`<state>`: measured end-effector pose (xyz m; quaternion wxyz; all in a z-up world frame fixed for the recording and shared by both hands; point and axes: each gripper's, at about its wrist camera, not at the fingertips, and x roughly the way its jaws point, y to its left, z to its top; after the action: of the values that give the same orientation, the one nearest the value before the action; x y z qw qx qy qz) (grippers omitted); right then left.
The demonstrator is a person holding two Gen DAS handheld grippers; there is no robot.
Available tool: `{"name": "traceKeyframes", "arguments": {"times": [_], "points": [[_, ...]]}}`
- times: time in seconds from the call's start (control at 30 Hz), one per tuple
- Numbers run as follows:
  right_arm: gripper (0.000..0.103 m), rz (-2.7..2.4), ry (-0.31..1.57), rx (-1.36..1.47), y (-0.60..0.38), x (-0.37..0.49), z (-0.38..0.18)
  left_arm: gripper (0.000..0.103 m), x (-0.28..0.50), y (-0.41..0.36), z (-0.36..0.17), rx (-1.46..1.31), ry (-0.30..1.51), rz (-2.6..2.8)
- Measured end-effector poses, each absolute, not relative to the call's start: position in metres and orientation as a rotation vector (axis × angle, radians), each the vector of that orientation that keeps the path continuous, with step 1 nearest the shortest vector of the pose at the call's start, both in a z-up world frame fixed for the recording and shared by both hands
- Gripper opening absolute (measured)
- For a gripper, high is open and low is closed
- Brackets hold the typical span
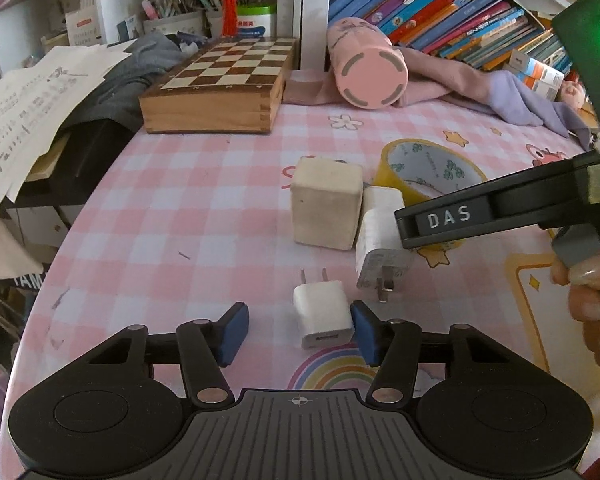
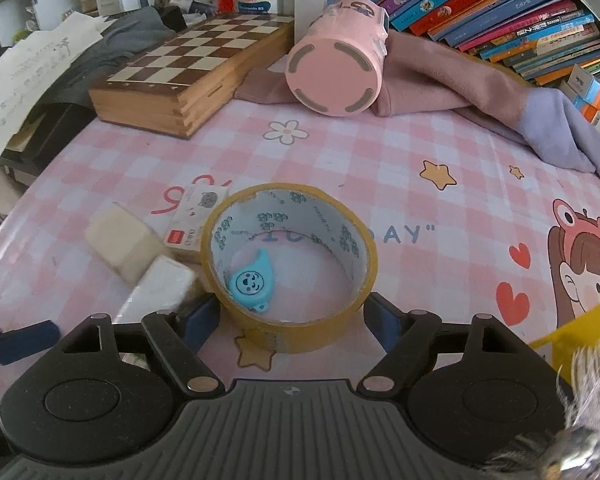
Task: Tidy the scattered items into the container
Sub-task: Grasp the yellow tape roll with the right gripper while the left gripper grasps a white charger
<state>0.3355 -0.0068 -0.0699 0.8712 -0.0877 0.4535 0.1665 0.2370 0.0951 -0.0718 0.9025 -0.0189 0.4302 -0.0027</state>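
**Both grippers lining up their picks**

Your left gripper (image 1: 298, 332) is spread around the small white two-pin charger cube (image 1: 323, 314) on the pink checked bench (image 1: 204, 208); the right pad touches it, the left stands clear, so no pinch yet. Your right gripper (image 2: 290, 320) straddles the yellow tape roll (image 2: 290, 260), pads just beside its wall, unclamped. The yellow container (image 2: 576, 332) waits at right.

Chargers (image 1: 380, 236), block (image 1: 326, 208) and tape (image 2: 292, 264) crowd together; cloth (image 1: 160, 200) leftward lies bare.
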Motion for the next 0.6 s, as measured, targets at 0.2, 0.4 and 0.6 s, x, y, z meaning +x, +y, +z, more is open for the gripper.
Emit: {"name": "traceKeyframes", "arguments": {"times": [0.2,0.4,0.6], "points": [[0.083,0.347,0.932,-0.196,-0.006,0.342,-0.074,0.037,0.24,0.088,-0.071,-0.023,0.892,-0.031],[0.079,0.348,0.912,-0.18,-0.01,0.339,-0.069,0.025,0.234,0.084,-0.068,0.005,0.906,-0.044],[0.078,0.348,0.859,-0.155,-0.015,0.329,-0.051,0.025,0.224,0.089,-0.052,-0.005,0.86,-0.029]]}}
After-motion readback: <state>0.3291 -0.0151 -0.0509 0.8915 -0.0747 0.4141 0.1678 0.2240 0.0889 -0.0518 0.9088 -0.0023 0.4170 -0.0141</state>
